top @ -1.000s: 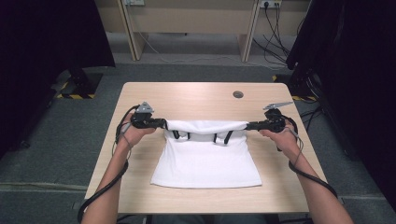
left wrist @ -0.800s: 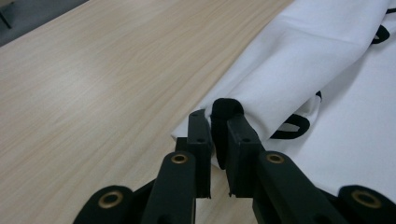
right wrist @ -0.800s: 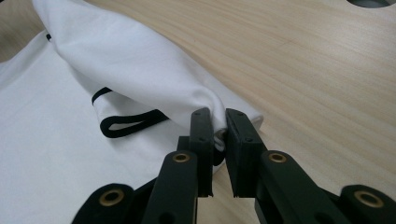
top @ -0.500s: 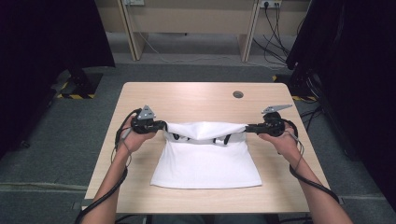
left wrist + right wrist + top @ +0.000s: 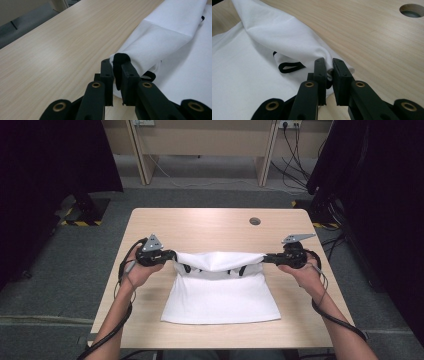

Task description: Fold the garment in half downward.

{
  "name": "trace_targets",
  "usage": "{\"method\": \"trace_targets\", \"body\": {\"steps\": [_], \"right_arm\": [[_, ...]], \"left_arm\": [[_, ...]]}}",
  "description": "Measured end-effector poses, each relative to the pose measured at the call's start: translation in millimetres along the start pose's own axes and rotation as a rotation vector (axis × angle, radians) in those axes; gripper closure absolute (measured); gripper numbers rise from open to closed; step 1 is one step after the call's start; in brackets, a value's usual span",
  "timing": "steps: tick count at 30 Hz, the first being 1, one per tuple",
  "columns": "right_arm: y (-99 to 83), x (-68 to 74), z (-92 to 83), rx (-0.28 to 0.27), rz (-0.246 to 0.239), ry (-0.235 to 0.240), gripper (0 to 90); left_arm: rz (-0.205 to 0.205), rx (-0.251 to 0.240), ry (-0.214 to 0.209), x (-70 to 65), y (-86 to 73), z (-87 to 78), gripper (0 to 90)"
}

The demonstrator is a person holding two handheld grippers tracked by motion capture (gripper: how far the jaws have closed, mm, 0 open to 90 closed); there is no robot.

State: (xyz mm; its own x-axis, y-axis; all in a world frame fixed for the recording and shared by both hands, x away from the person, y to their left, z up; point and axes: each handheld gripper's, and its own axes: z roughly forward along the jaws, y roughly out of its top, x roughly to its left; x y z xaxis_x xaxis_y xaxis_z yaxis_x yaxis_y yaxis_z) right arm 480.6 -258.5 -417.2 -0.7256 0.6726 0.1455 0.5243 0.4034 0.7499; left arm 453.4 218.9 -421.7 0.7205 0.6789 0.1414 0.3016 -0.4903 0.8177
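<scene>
A white garment with black trim (image 5: pixel 220 292) lies on the wooden table (image 5: pixel 210 227), its far edge lifted and stretched between the two grippers. My left gripper (image 5: pixel 172 256) is shut on the garment's left corner (image 5: pixel 140 47), where a black-edged bit of cloth sits pinched between the pads. At the opposite side my right gripper (image 5: pixel 265 258) is shut on the right corner (image 5: pixel 294 37), white cloth bunched between its pads (image 5: pixel 329 68). Black loops (image 5: pixel 289 67) hang under the raised fold. The near half of the garment rests flat on the table.
A round cable hole (image 5: pixel 255 221) sits in the table's far right part. Bare wood stretches beyond the garment and along both sides. Desk legs and cables (image 5: pixel 295 140) stand on the floor behind the table, with dark curtains at both sides.
Both grippers have lifted the garment's far edge a little higher and drawn it slightly toward the near side; the fold hangs more clearly off the table. Grips unchanged.
</scene>
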Motion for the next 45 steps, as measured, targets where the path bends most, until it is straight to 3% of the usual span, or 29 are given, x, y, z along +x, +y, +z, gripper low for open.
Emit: {"method": "trace_targets", "body": {"steps": [12, 21, 45], "right_arm": [[-7.5, 4.2, -5.3, -0.003, -0.006, 0.013, 82.5], [-12.7, 5.3, -10.7, -0.014, -0.002, 0.02, 82.5], [-24.8, 21.1, -22.3, -0.001, -0.047, 0.038, 82.5]], "left_arm": [[0.044, 0.01, -0.004, -15.8, -3.7, -6.7, 81.0], [0.054, 0.004, -0.013, -25.0, -9.2, -13.3, 81.0], [0.1, 0.016, -0.032, -47.8, -18.0, -29.7, 81.4]]}}
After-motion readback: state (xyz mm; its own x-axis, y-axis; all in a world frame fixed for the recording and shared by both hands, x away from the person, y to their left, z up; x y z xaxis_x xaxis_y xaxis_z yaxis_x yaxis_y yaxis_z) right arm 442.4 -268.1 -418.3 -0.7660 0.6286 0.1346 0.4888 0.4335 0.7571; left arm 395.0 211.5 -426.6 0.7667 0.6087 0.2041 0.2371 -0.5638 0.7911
